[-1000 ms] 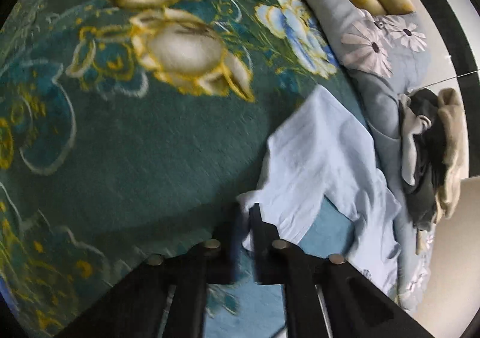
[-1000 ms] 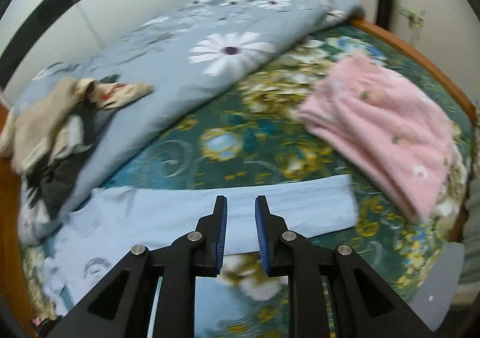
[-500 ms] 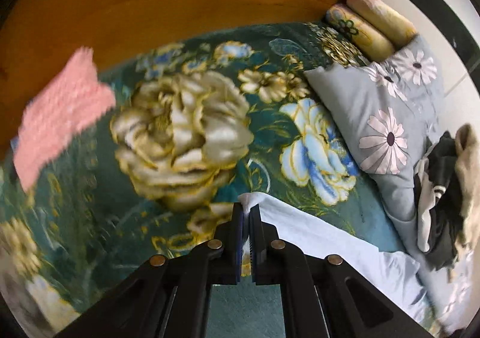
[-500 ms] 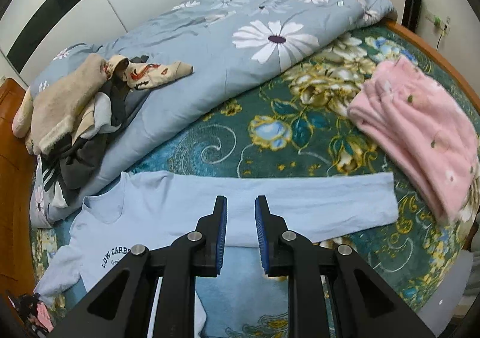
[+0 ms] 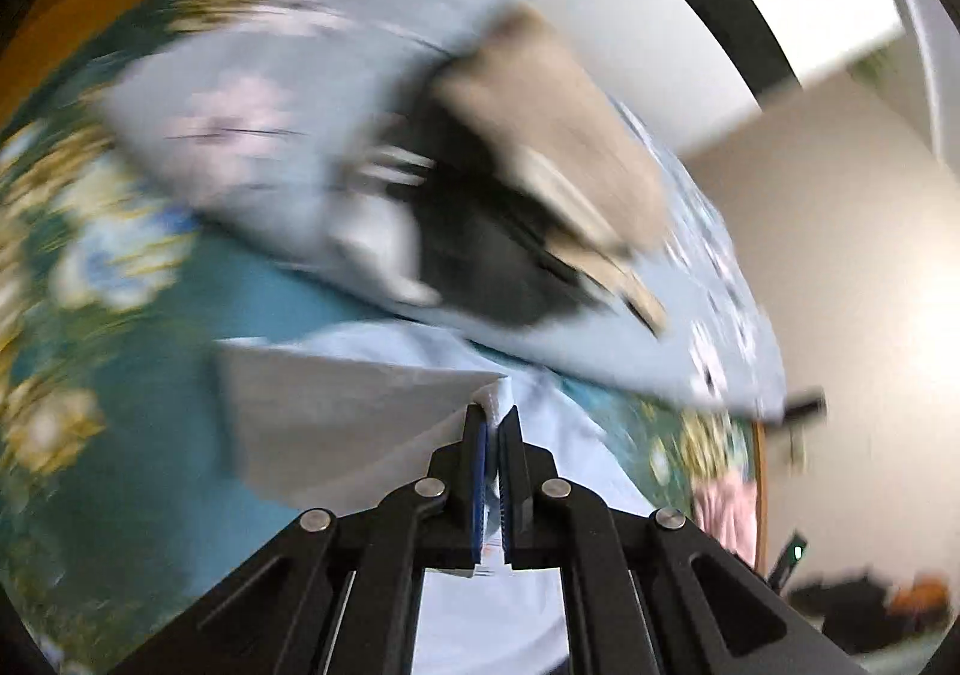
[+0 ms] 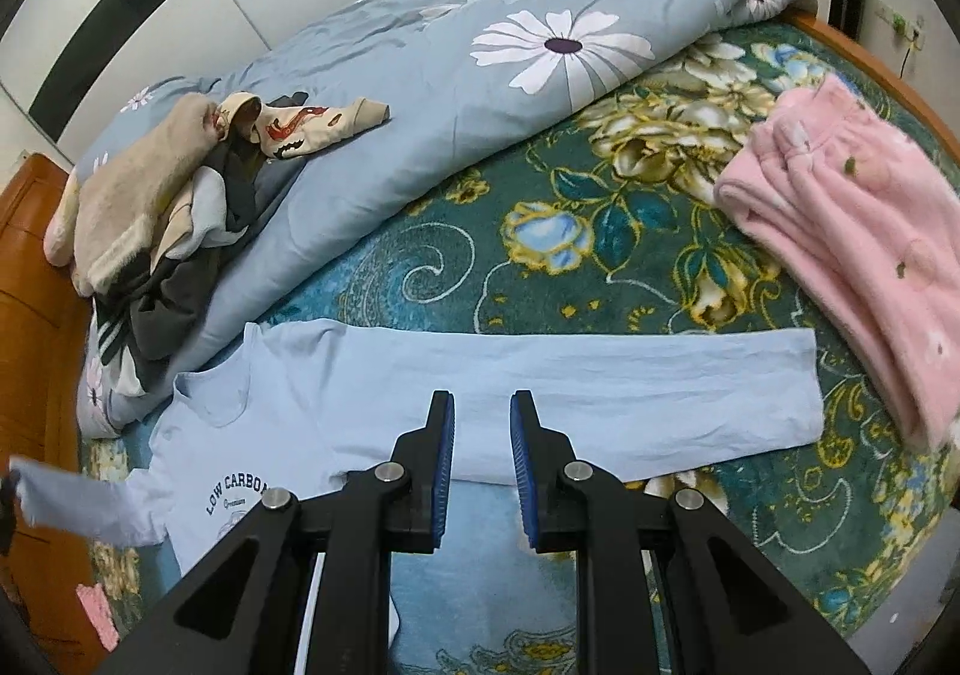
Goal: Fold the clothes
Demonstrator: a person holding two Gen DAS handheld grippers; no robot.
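A light blue long-sleeve shirt [image 6: 300, 423] with dark lettering lies flat on the green floral bedspread [image 6: 600, 255]. One sleeve [image 6: 660, 393] stretches out to the right. My right gripper [image 6: 480, 435] hovers open just above the shirt's body, with nothing between its blue pads. My left gripper [image 5: 493, 423] is shut on the cuff of the other sleeve [image 5: 360, 417], which hangs lifted off the bed. That raised sleeve [image 6: 78, 507] also shows at the far left of the right wrist view. The left wrist view is heavily blurred by motion.
A pile of beige, black and white clothes [image 6: 156, 207] sits on the blue daisy duvet [image 6: 480, 75] at the back left. A folded pink fleece garment [image 6: 852, 255] lies at the right. The wooden bed frame [image 6: 36, 267] runs along the left edge.
My left gripper has swung round fast with the sleeve cuff in it, lifting the sleeve off the bed toward the shirt's body. The right gripper stays open and has drawn back a little.
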